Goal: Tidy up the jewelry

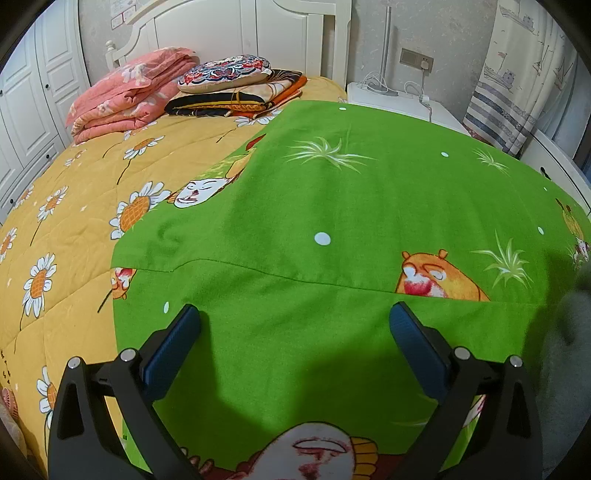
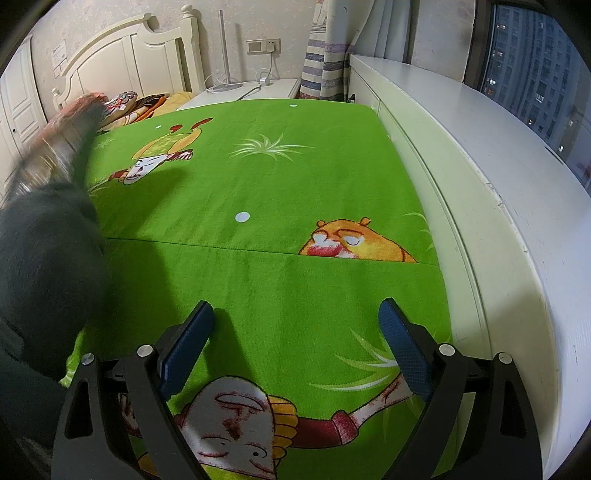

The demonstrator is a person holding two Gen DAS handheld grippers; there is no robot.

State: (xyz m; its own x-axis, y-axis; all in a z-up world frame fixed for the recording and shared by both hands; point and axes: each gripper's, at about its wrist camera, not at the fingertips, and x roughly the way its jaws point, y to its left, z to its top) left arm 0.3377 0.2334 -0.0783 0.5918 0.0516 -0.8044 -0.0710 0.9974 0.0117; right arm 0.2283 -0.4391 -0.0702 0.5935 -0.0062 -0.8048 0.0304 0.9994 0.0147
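Note:
No jewelry shows in either view. My left gripper (image 1: 295,314) hangs open over a green cartoon-print cloth (image 1: 332,206) spread on the bed, with nothing between its blue pads. My right gripper (image 2: 295,310) is also open above the same green cloth (image 2: 258,177), its jaws wide apart and empty. A blurred grey sleeve (image 2: 48,273) fills the left edge of the right wrist view, and a grey blur (image 1: 576,314) sits at the right edge of the left wrist view.
A yellow daisy quilt (image 1: 74,206) lies left of the cloth. Folded pink bedding (image 1: 125,96) and a patterned cushion (image 1: 225,72) sit by the white headboard (image 1: 236,29). A white nightstand (image 1: 399,99) carries cables. A white ledge (image 2: 480,177) runs along the right under a window (image 2: 535,66).

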